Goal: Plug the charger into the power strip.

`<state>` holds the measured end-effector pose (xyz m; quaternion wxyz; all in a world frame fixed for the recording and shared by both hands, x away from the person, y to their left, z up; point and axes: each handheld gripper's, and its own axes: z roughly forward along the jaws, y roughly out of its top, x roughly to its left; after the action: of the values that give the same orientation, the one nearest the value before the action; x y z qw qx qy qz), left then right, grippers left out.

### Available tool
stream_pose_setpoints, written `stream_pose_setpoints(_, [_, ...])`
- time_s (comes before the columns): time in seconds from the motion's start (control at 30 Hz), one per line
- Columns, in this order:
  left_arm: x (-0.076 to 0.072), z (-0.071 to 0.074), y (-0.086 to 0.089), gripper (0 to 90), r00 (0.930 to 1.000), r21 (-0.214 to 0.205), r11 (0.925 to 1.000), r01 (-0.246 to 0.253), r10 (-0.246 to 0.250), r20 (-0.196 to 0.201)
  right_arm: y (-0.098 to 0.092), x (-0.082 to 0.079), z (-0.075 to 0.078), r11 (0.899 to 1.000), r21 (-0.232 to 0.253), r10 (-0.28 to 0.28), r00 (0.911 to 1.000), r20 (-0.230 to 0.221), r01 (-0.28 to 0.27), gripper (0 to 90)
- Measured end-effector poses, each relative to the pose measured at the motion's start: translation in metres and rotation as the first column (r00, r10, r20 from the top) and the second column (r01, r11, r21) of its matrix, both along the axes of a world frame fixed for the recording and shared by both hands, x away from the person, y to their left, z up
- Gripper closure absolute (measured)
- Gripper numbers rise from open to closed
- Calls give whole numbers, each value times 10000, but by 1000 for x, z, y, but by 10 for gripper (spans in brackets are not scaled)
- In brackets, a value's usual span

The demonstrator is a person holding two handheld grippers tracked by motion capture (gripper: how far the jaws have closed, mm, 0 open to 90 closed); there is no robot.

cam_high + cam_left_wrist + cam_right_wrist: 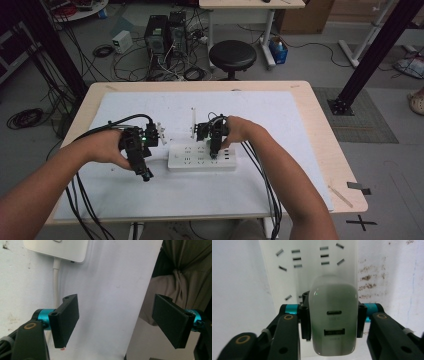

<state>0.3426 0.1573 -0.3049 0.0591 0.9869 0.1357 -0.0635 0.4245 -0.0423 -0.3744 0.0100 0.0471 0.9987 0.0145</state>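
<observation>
A white power strip lies on the white mat in the middle of the table. My right gripper points down over it. In the right gripper view my right gripper has its pads against both sides of a white USB charger, which stands on the power strip with its two ports facing the camera. My left gripper sits left of the strip. There my left gripper is open, with bare mat between its jaws. The strip's corner and white cable lie just beyond.
A thin white stick lies on the mat behind the strip. A wooden stick rests near the table's front right corner. Black cables trail from both grippers over the near edge. A black stool and computer towers stand beyond the table.
</observation>
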Motion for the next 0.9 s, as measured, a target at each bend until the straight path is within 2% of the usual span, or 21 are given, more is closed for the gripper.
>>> stream_pose_setpoints(0.03, [0, 0, -1, 222, 10000, 12, 10000, 8, -8, -5, 3, -1, 7, 9998, 173, -82, 9999, -121, 84, 389])
stream_pose_setpoints(0.07, [-1, 0, -1, 222, 10000, 5, 10000, -12, 12, -30, 3, -1, 7, 9998, 173, -82, 9999, -121, 84, 389])
stream_pose_setpoints(0.1, [-1, 0, -1, 222, 10000, 1, 10000, -16, 16, -15, 7, -4, 12, 10000, 53, 19, 9999, -168, -18, 296])
stream_pose_setpoints(0.13, [0, 1, -1, 222, 10000, 6, 10000, -3, 3, 17, 8, -4, 14, 9999, -104, 11, 9999, -120, -12, 260])
stream_pose_setpoints(0.17, [0, 1, -1, 222, 10000, 6, 10000, -3, 3, 17, 8, -4, 14, 9999, -104, 11, 9999, -120, -12, 260])
stream_pose_setpoints(0.2, [-1, 2, -1, 222, 10000, -34, 10000, -67, 67, -3, 10, -8, 16, 9989, -448, 124, 9996, -260, -136, 220])
stream_pose_setpoints(0.3, [-1, 3, -1, 222, 9999, -51, 9999, -102, 102, -19, 10, -11, 18, 9980, -534, 313, 9992, -262, -327, 213])
stream_pose_setpoints(0.33, [-1, 3, -1, 222, 10000, -70, 9999, -75, 75, 13, 10, -15, 23, 9984, -457, 331, 9991, -280, -343, 152])
stream_pose_setpoints(0.4, [-1, 5, -1, 222, 10000, -127, 9999, -85, 85, -12, 9, -19, 28, 9985, -448, 313, 9992, -257, -325, 121])
stream_pose_setpoints(0.5, [0, 6, 0, 222, 9999, -116, 9999, -103, 103, 11, 6, -22, 34, 9985, -471, 258, 9996, -67, -261, 121])
stream_pose_setpoints(0.53, [0, 7, 1, 222, 9998, -110, 9998, -193, 193, 20, 2, -28, 40, 9985, -396, 365, 9992, -130, -370, 121])
stream_pose_setpoints(0.57, [0, 7, 1, 222, 9998, -110, 9998, -193, 193, 20, 2, -28, 40, 9985, -396, 365, 9992, -130, -370, 121])
stream_pose_setpoints(0.67, [1, 9, 1, 222, 9998, -163, 9997, -173, 173, 15, -8, -40, 56, 9993, -276, 250, 9996, 87, -248, 121])
stream_pose_setpoints(0.77, [1, 11, 1, 222, 9999, -136, 9998, -138, 139, 35, -15, -44, 63, 9991, -382, 190, 9994, 280, -179, 121])
stream_pose_setpoints(0.87, [0, 14, 2, 222, 9998, -168, 9996, -206, 206, 41, -28, -51, 75, 9992, -392, -81, 9991, 420, 97, 121])
stream_pose_setpoints(0.9, [1, 16, 2, 222, 10000, -55, 10000, -36, 36, 58, -32, -54, 79, 9993, -287, -226, 9990, 398, 237, 121])
